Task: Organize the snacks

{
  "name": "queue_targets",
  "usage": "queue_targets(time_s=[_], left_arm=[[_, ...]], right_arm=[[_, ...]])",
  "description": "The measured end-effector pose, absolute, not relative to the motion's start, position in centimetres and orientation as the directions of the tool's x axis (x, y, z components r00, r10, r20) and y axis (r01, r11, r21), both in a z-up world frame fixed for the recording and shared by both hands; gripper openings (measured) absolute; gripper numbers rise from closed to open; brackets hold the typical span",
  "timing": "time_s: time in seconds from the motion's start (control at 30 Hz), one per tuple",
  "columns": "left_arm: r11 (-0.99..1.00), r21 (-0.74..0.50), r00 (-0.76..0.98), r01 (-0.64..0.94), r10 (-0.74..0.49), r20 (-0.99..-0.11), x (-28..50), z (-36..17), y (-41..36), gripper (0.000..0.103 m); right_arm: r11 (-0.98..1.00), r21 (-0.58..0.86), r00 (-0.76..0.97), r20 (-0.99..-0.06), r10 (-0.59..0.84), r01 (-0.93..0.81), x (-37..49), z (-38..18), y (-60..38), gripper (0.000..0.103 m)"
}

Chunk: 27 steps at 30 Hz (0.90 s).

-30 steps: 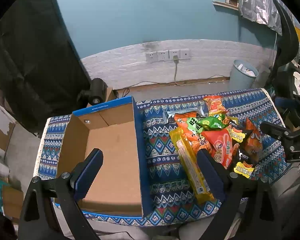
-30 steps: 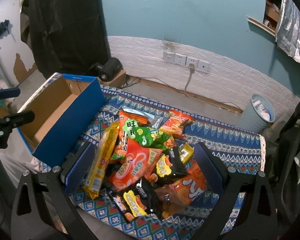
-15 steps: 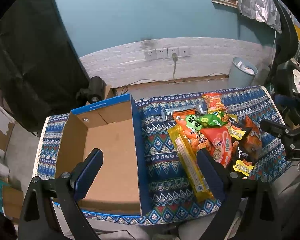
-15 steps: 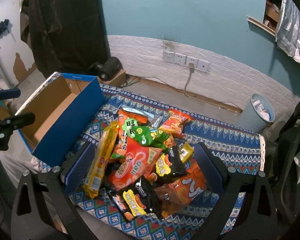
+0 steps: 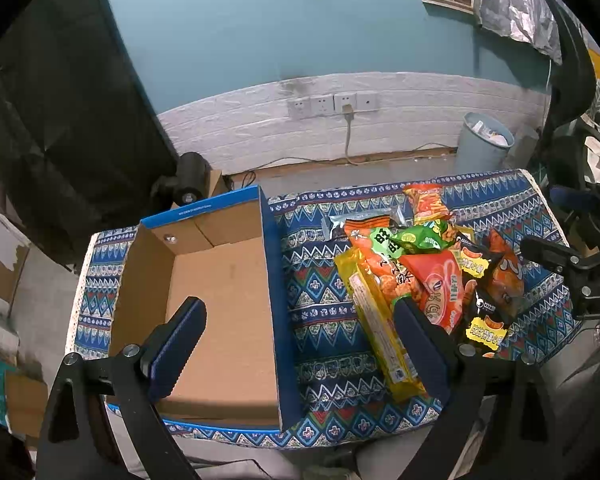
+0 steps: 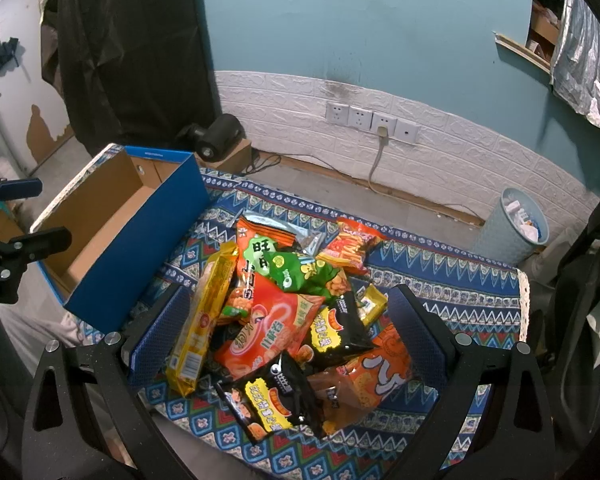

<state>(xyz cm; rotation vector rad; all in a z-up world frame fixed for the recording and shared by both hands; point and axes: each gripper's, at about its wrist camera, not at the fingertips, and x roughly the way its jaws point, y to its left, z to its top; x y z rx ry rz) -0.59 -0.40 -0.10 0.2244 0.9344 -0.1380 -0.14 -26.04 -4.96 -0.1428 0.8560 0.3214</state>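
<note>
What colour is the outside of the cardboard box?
Blue, with plain brown cardboard inside; the box shows it best in the right wrist view.

My left wrist camera looks forward and down over the open box (image 5: 220, 312), with the snack pile (image 5: 420, 280) off to its right. My right wrist camera sits close above that pile (image 6: 284, 312), facing the wall. Both views share the box (image 6: 112, 224), pile and patterned cloth (image 5: 320, 320).

"DAS" on right tongs (image 5: 598, 307) (cut off), "旺" on orange packet (image 6: 259, 249)
</note>
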Motion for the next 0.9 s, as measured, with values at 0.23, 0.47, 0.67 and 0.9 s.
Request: queue_targets(time_s=[0.23,0.47,0.67,0.9], left_arm=[[0.965,0.136,0.585,0.222,-0.020,-0.811,-0.62,-0.21,-0.51,0.096],[0.965,0.137,0.584,0.222,-0.019,-0.812,-0.63,-0.31,-0.66,0.096],[0.964,0.139,0.582,0.225,-0.018,-0.813,-0.69,-0.39,-0.79,0.096],[0.964,0.138,0.581,0.226,-0.019,-0.814,-0.69,-0.42,-0.79,0.096]], right_arm=[[0.943,0.001,0.610,-0.762,0.217,-0.334,-0.20,-4.99,-26.22,0.098],[0.943,0.002,0.609,-0.763,0.217,-0.334,-0.17,-4.98,-26.24,0.098],[0.943,-0.001,0.609,-0.764,0.215,-0.334,-0.21,-4.96,-26.26,0.098],[0.942,-0.001,0.608,-0.765,0.215,-0.334,-0.20,-4.95,-26.25,0.098]])
